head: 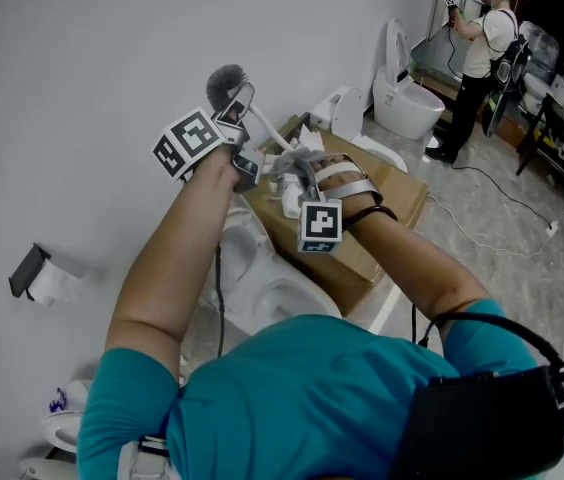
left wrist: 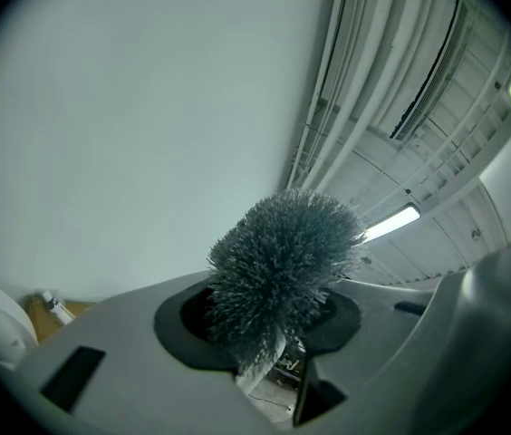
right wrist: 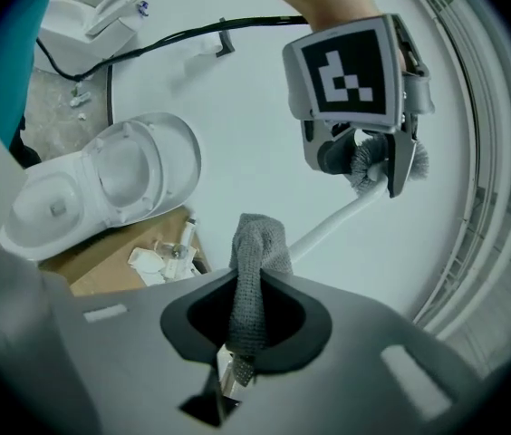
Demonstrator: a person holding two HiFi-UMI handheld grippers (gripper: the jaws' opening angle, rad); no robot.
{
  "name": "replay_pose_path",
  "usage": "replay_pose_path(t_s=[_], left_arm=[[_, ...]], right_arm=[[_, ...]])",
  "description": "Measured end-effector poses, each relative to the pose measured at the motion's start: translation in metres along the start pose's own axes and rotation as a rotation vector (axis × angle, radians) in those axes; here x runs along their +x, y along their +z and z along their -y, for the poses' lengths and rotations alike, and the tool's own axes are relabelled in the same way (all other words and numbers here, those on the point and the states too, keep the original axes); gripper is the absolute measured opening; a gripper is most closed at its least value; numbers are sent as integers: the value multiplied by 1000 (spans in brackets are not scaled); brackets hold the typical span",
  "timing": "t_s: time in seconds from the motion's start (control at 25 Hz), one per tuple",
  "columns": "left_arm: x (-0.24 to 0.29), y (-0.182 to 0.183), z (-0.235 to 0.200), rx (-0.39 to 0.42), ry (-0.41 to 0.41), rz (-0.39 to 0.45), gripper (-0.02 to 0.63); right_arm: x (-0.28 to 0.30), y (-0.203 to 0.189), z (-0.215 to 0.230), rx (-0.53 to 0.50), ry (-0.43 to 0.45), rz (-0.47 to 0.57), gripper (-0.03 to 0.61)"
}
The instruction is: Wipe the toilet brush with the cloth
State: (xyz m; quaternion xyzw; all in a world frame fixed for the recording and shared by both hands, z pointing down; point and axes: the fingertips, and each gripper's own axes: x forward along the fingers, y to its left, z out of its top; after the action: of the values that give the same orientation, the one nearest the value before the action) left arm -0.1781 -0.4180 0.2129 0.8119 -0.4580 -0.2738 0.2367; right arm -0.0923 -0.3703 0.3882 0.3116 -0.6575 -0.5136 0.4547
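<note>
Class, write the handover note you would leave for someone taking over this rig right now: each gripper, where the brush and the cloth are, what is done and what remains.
Left gripper: shut on the toilet brush, clamped just below the bristle head and held up in the air with the bristles uppermost.
Right gripper: shut on the cloth, a grey strip sticking out past the jaws.
Position: the cloth's tip is beside the brush's white handle; contact cannot be confirmed.
Done: brush and cloth are both in hand and brought together.
Left: run the cloth along the handle, then set both down.
</note>
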Motion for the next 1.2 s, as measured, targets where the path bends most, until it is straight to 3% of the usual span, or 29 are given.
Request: replay_pose_path(t_s=[0.16, 0.32, 1.2], left_arm=[[12, 10, 7, 16, 4, 12, 160], [21, 18, 9, 13, 8, 22, 160], [16, 41, -1, -15, 14, 54, 160]], right_arm=[[13, -14, 17, -73, -54, -30, 20], [21, -25, 34, -64, -71, -53, 20], [24, -51, 18, -52, -27, -103, 18]])
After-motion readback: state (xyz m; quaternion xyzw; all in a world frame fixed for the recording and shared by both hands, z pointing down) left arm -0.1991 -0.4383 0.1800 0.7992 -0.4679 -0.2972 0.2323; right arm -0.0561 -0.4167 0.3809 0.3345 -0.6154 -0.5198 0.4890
